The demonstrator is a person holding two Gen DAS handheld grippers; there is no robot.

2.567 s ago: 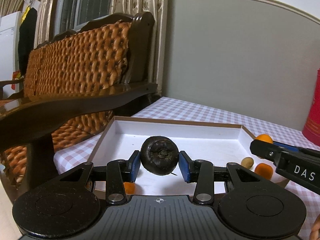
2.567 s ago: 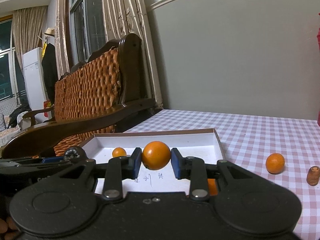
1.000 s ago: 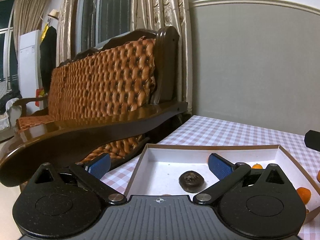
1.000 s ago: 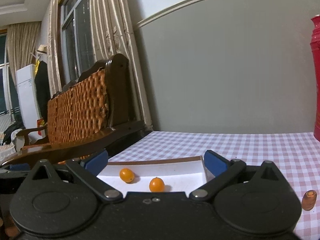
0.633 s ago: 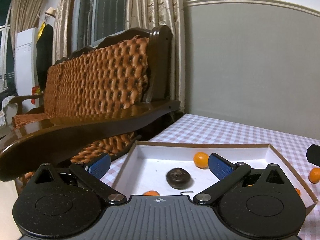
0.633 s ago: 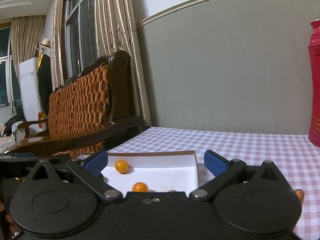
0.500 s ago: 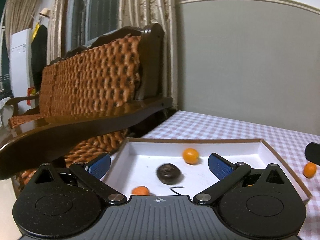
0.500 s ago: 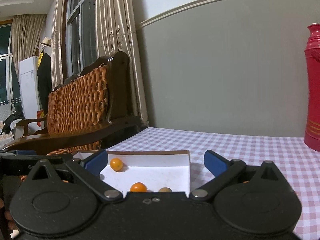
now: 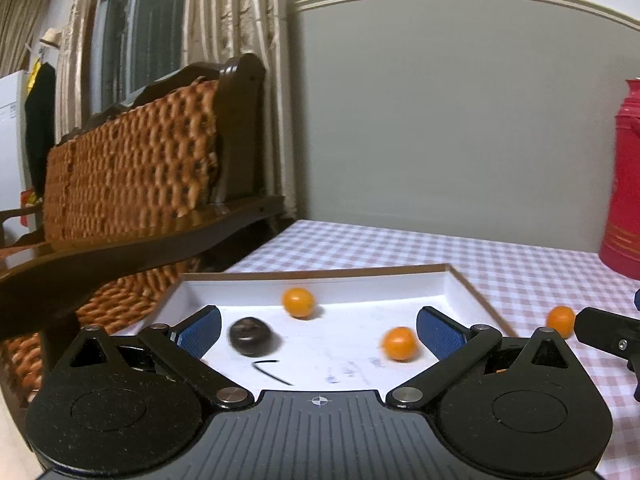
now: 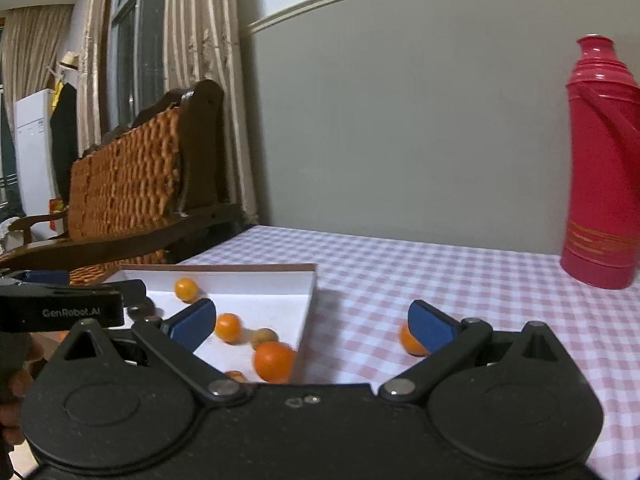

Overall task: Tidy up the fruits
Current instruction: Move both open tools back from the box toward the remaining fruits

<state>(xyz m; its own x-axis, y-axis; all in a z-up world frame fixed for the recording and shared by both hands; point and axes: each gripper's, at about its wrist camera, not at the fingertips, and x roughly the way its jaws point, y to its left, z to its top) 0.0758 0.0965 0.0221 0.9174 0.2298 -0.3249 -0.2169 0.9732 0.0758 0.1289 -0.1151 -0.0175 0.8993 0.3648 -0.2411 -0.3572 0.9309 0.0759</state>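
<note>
A white shallow box with a brown rim lies on the checked table. In the left wrist view it holds a dark round fruit and two small oranges. My left gripper is open and empty above the box's near side. Another orange lies on the cloth right of the box. In the right wrist view the box holds several oranges and a brownish fruit. My right gripper is open and empty; an orange lies on the cloth by its right finger.
A red thermos stands at the back right of the table. A dark wooden sofa with an orange tufted back runs along the table's left side. The grey wall is behind. The left gripper's body shows at the right view's left edge.
Both grippers let go of their fruit, opened wide and drew back. Both views have swung to the right, bringing the thermos into sight. The dark fruit and oranges now lie in the box.
</note>
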